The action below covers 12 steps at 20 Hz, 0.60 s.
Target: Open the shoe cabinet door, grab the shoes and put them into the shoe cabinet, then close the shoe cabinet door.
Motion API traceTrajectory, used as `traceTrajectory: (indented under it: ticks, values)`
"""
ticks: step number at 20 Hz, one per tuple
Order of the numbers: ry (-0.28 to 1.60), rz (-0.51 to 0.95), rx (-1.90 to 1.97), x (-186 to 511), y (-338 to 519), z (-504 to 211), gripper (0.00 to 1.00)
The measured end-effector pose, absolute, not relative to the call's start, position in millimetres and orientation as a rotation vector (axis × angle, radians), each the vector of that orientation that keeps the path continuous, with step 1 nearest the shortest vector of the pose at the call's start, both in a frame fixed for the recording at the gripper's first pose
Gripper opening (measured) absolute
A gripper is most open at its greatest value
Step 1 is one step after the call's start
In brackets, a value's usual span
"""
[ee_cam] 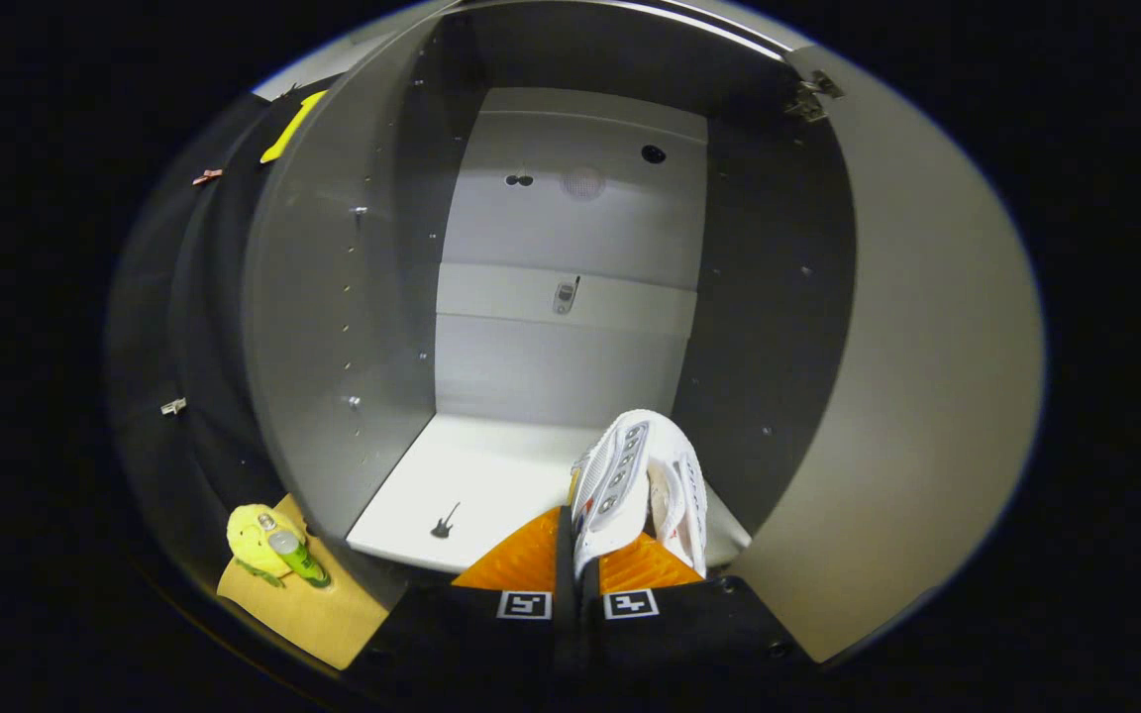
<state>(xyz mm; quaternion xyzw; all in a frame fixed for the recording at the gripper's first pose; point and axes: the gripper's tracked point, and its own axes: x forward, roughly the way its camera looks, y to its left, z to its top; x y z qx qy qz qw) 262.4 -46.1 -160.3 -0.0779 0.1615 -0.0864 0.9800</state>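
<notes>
Between the tongs, clamped tight on it, a white shoe hangs over the open shoe cabinet's front edge; its floor lies bare beyond.

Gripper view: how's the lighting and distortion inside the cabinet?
Gripper view: fisheye bows the cabinet's side walls and open door outward; back panel and bottom shelf are brightly lit, the right inner wall is in deep shadow; the white shoe, pinched in the tool, is sharp, with no glare.
</notes>
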Motion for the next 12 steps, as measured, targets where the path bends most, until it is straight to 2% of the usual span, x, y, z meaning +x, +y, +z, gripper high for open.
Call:
traceTrajectory:
  ticks: [6, 12]
  values:
    - [0.357, -0.113, -0.179, 358.7, -56.2, -192.8, 0.04]
    - [0.424, -0.065, -0.156, 402.1, -60.0, -235.3, 0.04]
